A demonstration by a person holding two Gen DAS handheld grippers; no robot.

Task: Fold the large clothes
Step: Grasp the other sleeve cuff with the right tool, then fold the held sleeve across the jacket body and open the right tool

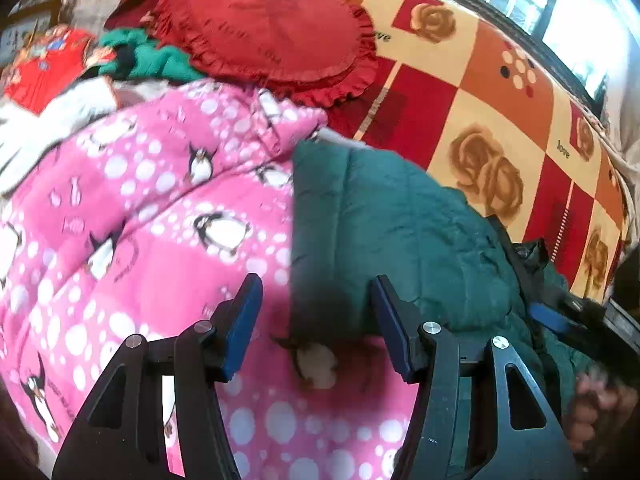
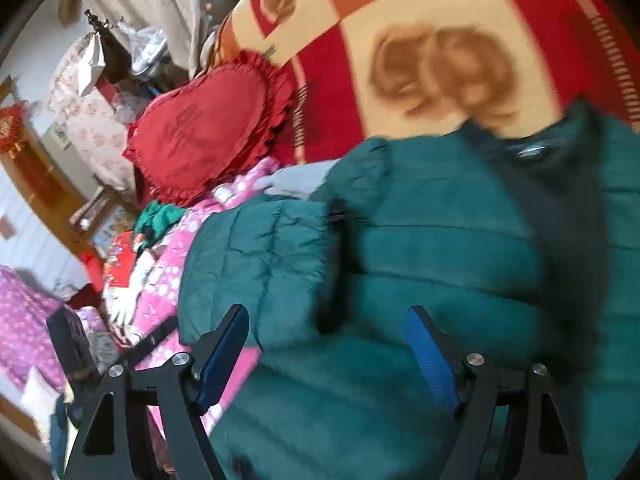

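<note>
Both of my tools are spread wide with nothing between the pads. Left gripper (image 1: 316, 304) hangs over the seam where the teal padded jacket (image 1: 384, 224) overlaps the pink penguin-print quilt (image 1: 132, 208); its left pad is above the pink fabric, its right pad above the teal. Right gripper (image 2: 326, 344) hovers above the same teal padded jacket (image 2: 420, 240), which lies bunched in thick quilted folds, one puffy section (image 2: 260, 256) turned over beside the main body. I see the jacket resting partly on the quilt and partly on the checked rose-print bedcover (image 1: 500, 92), near that cover's window-side edge. Beyond the quilt a red heart-shaped cushion (image 1: 264, 20) sits on the bedcover, with a crumpled green garment (image 1: 148, 58) just beside it
</note>
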